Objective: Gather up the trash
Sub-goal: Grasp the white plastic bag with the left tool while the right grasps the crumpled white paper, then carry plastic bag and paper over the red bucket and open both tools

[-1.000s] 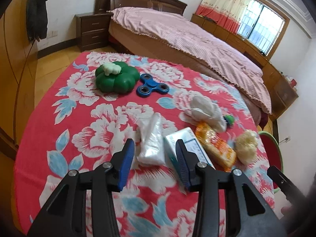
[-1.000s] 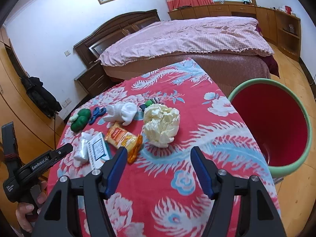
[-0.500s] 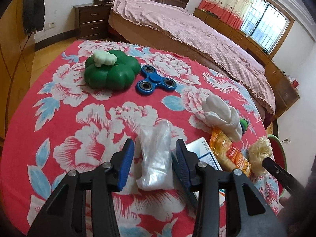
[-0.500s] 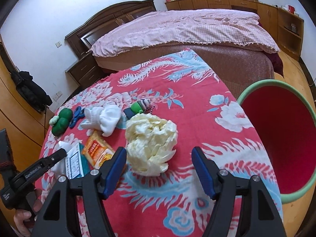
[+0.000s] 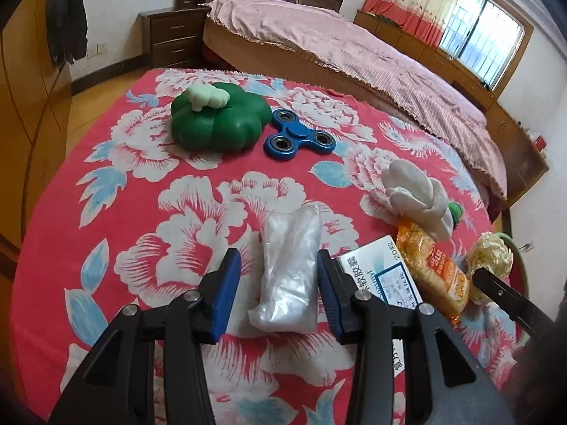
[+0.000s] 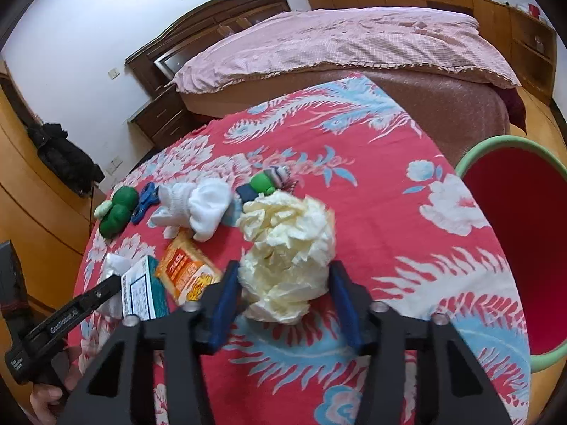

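Paper wad (image 6: pixel 287 255) between closing right hand-held gripper (image 6: pixel 283 295)

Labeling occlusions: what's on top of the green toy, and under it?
A small cream-white piece sits on the green toy, near its far-left edge. Under the toy only the red floral cloth shows around it; whatever lies directly beneath is covered.

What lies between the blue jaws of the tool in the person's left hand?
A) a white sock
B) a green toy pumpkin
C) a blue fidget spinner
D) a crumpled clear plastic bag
D: the left wrist view shows the clear plastic bag lying on the tablecloth between the jaws.
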`<action>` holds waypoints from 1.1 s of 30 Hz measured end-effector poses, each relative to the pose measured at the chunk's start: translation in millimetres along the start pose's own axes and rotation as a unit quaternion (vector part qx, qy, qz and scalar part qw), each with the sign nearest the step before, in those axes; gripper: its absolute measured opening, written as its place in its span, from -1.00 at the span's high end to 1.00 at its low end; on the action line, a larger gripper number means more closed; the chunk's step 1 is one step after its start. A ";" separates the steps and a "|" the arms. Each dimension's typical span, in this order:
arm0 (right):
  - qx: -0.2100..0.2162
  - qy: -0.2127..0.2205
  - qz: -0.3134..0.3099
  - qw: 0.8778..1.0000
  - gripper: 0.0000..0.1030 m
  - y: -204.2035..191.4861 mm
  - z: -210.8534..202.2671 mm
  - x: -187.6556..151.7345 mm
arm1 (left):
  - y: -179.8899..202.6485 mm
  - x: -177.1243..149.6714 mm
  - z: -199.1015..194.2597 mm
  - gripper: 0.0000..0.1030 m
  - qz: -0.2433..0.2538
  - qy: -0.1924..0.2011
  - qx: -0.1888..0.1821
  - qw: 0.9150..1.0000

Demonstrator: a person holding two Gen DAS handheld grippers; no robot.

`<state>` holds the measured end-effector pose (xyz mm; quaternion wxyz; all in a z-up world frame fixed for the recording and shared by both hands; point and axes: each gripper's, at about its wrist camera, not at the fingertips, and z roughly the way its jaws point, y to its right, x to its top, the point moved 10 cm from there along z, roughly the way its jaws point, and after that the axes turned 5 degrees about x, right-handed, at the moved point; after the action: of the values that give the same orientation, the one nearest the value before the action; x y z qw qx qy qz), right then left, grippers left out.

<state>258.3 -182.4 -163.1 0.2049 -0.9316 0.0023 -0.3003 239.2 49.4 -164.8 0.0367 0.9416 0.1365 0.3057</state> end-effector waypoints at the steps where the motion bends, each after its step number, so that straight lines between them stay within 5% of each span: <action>1: -0.001 0.001 -0.004 1.000 0.09 -0.9 -0.2 -0.6 | 1.3 0.4 1.1 0.16 0.006 0.001 0.005 1.000; 6: 0.000 0.010 -0.010 1.000 0.18 -3.8 -12.4 -1.4 | 1.1 1.5 2.8 0.41 0.015 0.004 0.018 1.000; 21: 0.017 0.062 -0.017 0.998 0.19 -21.2 -71.1 -12.9 | 7.4 -3.4 -67.0 0.43 -0.002 0.065 -0.046 0.997; 33: 0.019 0.102 -0.015 0.994 0.19 -20.8 -122.0 -26.1 | 54.4 -21.1 -118.7 0.43 0.038 0.094 -0.096 0.990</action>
<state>166.0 -206.4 -79.9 0.2164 -0.8920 0.0039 -0.3968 166.0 -10.4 -72.2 0.1019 0.9052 0.0733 0.4059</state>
